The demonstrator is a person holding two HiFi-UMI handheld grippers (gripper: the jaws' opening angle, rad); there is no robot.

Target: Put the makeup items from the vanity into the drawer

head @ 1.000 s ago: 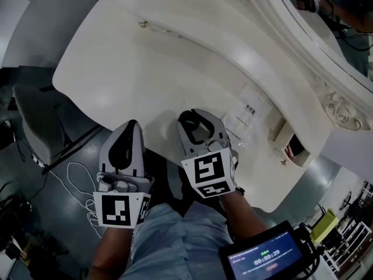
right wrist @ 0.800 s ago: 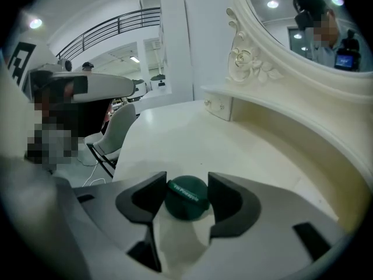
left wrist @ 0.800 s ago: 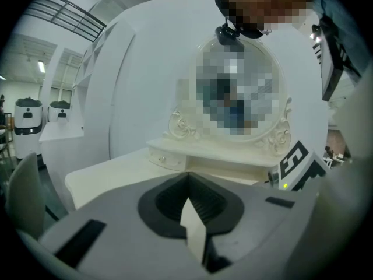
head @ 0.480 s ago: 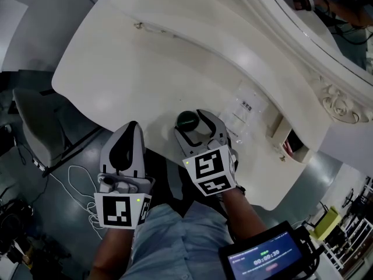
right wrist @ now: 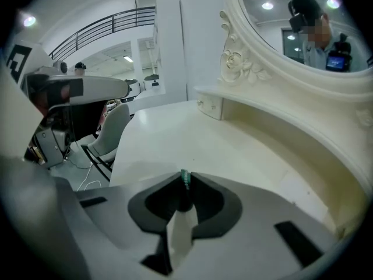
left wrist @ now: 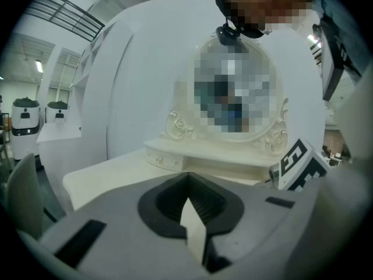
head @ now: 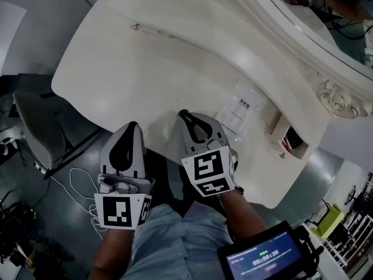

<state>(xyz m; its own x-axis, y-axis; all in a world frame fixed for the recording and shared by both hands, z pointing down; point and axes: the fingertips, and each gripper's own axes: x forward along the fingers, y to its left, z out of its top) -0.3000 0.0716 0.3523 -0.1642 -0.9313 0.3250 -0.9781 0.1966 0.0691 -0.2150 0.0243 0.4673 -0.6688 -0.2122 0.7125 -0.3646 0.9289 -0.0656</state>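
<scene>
1. Left gripper (left wrist: 187,177): jaws fully together, nothing between them.
2. Right gripper (right wrist: 185,177): jaws have just been closing and now pinch a thin green item (right wrist: 185,181) at their tips, over the vanity (right wrist: 175,136).

A small dark-green makeup item (right wrist: 185,181) (edge-on, only a thin sliver shows) sits pinched in the right gripper (head: 185,118), whose jaws have just been closing on it, over the cream vanity top (head: 145,69). A clear flat packet (head: 240,108) with a white label lies near the small open drawer (head: 289,140), something red inside
</scene>
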